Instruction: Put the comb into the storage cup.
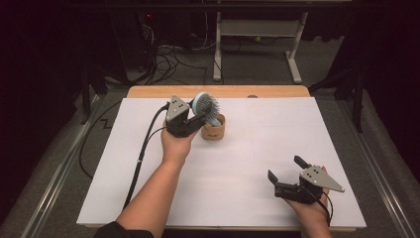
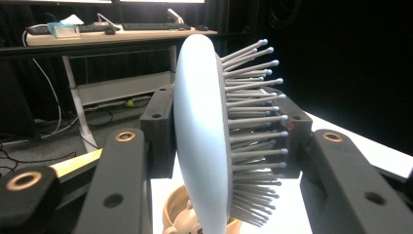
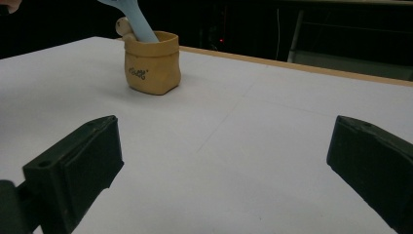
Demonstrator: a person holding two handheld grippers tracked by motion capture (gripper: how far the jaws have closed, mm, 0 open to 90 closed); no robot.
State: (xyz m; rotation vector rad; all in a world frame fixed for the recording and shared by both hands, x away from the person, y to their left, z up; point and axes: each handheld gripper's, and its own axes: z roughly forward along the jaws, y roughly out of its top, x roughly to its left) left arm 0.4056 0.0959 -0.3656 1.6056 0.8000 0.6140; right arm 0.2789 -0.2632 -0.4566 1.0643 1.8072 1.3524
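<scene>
My left gripper (image 1: 198, 120) has its jaws pinching the head of a pale blue hairbrush (image 1: 205, 105), one pad on the smooth back of the head and the other pad against the side with the bristles (image 2: 253, 122). The brush stands almost upright between my jaws, and its handle goes down, below and in front of them, into a small tan pot (image 1: 214, 130) shaped like a paper bag, which stands on the white worktop (image 1: 247, 163). Something small and beige (image 3: 125, 28) sits in the pot beside the handle — I cannot tell what it is. I judge the brush is light and its plastic body is stiff, but the curved back looks smooth and can slip, and the bristles bend, so the grip on that side is soft and not very sure. A better place to hold would be the rim of the head or the handle, where both pads meet hard plastic. The pot looks light also, so it could tip if the handle pushes against its wall. My right gripper (image 1: 286, 173) rests low near the worktop, well apart from the pot, with its jaws spread wide and nothing between them — the pot is far ahead of them, to their left.
</scene>
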